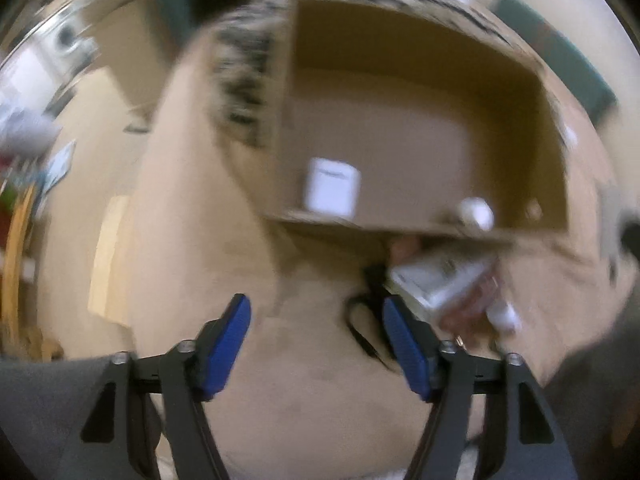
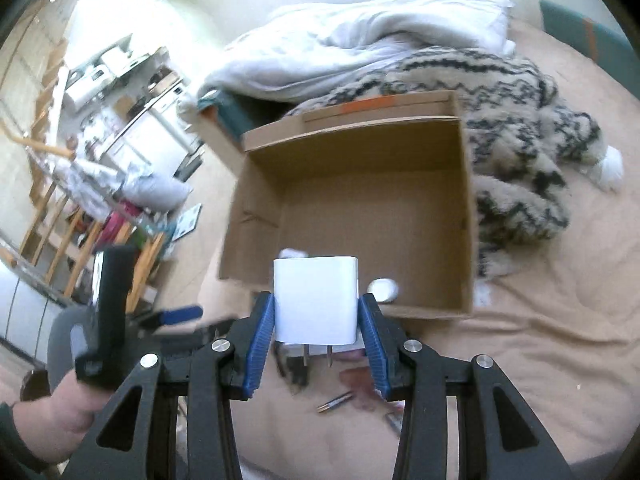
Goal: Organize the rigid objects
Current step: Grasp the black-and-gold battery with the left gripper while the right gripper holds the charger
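The right gripper (image 2: 316, 312) is closed on a white wall charger (image 2: 315, 298), which is clamped between the blue pads with its two metal prongs pointing back toward the camera. The left gripper (image 1: 316, 344) is seen with its jaws apart and nothing between them; in the right wrist view one of its blue fingers and the person's hand (image 2: 60, 412) on its handle are visible at the lower left.

Just beyond the held charger, loose items are left on the tan bedspread (image 2: 540, 360): a small battery (image 2: 335, 402), a dark cable, and further blurred pieces that cannot be identified. In the left wrist view, a white packet (image 1: 436, 284) is seen just beside the left gripper's right finger.

Farther on, an open cardboard box (image 2: 466, 208) is set on the bed. A small white rounded item (image 2: 383, 290) is lying near its front wall, and a flat white block (image 1: 332, 192) is shown on its floor in the left wrist view. A patterned fleece blanket (image 2: 516, 128) and a white duvet (image 2: 360, 40) are heaped behind the box.

The step in hand is judged to be the carry of the charger to the box. For the next move, the charger is to be brought over the front wall and released only once it is clear of the rim. The left gripper appears placed for a pick from the loose items.
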{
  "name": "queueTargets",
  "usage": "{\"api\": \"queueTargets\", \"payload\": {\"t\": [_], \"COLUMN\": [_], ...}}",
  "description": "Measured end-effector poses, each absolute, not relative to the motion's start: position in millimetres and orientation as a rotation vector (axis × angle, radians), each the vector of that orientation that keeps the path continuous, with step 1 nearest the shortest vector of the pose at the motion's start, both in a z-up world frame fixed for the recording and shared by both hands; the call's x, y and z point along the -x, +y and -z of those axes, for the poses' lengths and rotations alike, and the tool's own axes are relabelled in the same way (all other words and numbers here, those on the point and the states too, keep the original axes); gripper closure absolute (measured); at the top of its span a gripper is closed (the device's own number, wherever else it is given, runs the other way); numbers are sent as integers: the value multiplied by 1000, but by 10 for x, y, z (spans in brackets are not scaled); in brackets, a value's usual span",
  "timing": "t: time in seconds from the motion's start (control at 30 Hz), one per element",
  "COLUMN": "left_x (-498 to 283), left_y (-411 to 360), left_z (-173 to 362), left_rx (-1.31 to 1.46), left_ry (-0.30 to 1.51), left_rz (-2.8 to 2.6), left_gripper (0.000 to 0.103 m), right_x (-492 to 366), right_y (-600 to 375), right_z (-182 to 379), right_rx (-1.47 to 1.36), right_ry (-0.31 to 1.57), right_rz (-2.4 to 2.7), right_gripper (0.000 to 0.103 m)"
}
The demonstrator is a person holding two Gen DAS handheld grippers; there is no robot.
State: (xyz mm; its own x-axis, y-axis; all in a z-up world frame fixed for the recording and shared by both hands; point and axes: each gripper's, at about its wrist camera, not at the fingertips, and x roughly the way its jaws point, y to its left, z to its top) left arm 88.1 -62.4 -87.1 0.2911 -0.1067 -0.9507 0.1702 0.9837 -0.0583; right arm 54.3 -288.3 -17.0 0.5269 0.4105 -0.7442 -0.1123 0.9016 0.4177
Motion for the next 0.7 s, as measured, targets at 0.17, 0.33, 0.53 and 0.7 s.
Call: {"api": "queueTargets", "payload": {"t": [0.17, 0.33, 0.53, 0.7], "left_x": [-657, -471, -484, -541], "left_y": [-1071, -1575, -1958, -2079], "left_z": [1041, 1246, 1573, 1797], "left_rx": [-205, -404, -471, -473], "left_ry": [1336, 1389, 1481, 1539], "left_rz": [383, 509, 542, 538], "left_gripper": [59, 63, 72, 79], "right_x": [-588, -680, -698, -692], "right_y": [-2985, -2959, -3043, -3179], "right_z": [339, 538, 648, 703], "right_rx": [-428, -440, -438, -493], "right_ry": [1011, 1094, 1136, 1140], "right_rz": [-296, -272, -194, -165], "right_gripper": [58, 58, 58, 58]}}
